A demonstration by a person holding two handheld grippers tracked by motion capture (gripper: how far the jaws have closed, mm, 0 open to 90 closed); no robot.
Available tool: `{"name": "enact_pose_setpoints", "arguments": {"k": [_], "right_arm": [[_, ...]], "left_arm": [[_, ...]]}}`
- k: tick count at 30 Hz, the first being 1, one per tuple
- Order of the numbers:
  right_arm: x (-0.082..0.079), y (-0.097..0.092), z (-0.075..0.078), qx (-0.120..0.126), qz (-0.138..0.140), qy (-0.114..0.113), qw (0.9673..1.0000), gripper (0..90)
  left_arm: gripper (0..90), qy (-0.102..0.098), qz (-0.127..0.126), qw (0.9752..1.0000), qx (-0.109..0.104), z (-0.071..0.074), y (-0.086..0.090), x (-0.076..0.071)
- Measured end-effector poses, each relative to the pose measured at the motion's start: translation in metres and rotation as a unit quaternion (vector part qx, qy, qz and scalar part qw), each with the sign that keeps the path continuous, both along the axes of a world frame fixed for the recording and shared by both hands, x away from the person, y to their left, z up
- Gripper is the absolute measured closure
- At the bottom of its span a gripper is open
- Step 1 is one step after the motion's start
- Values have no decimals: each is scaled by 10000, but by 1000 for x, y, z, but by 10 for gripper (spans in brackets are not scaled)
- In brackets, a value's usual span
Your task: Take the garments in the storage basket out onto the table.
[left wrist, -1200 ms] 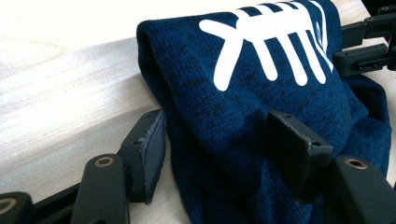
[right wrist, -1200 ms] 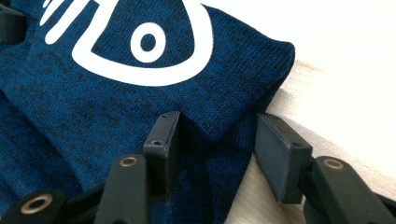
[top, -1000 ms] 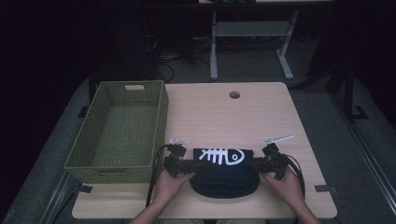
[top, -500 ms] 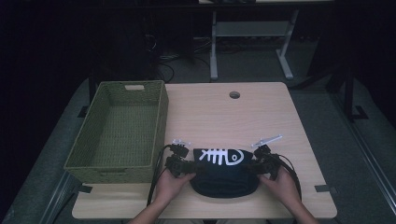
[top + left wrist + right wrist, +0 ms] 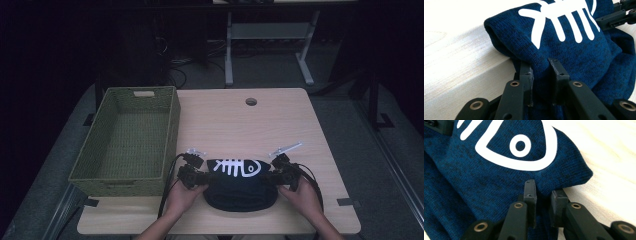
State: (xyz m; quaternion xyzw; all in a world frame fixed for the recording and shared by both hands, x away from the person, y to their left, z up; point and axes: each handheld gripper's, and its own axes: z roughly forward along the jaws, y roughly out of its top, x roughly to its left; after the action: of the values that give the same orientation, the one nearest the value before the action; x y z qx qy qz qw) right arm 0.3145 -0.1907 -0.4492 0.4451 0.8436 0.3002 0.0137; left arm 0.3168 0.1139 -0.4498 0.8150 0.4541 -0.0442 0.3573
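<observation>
Near the table's (image 5: 280,120) front edge, the left gripper (image 5: 541,75) and the right gripper (image 5: 544,195) have just been closing, and each now pinches one side of the folded blue shirt (image 5: 240,182) lying there. This is the grabbing step. Next, I think, both lift it together toward the green basket (image 5: 127,145) farther left.
</observation>
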Motion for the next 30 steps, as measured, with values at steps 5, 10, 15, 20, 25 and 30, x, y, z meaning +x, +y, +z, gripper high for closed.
{"name": "enact_pose_setpoints", "arguments": {"k": [5,10,15,20,25,30], "right_arm": [[1,-1,2,65,21,12,10000,791],[2,0,5,114,18,7,9999,793],[3,-2,8,168,-5,-30,9999,793],[3,-2,8,186,-19,-4,9998,793],[4,-2,9,201,-2,-13,9998,793],[6,-1,12,224,2,-22,9997,792]], "left_arm": [[761,-29,23,10000,19,3,1,1],[764,-72,24,10000,39,8,2,2],[764,-126,46,9999,-27,14,2,3],[764,-115,43,9999,-18,15,2,4],[763,-129,18,9999,-16,16,3,4],[764,-148,40,9999,-25,18,5,4]]}}
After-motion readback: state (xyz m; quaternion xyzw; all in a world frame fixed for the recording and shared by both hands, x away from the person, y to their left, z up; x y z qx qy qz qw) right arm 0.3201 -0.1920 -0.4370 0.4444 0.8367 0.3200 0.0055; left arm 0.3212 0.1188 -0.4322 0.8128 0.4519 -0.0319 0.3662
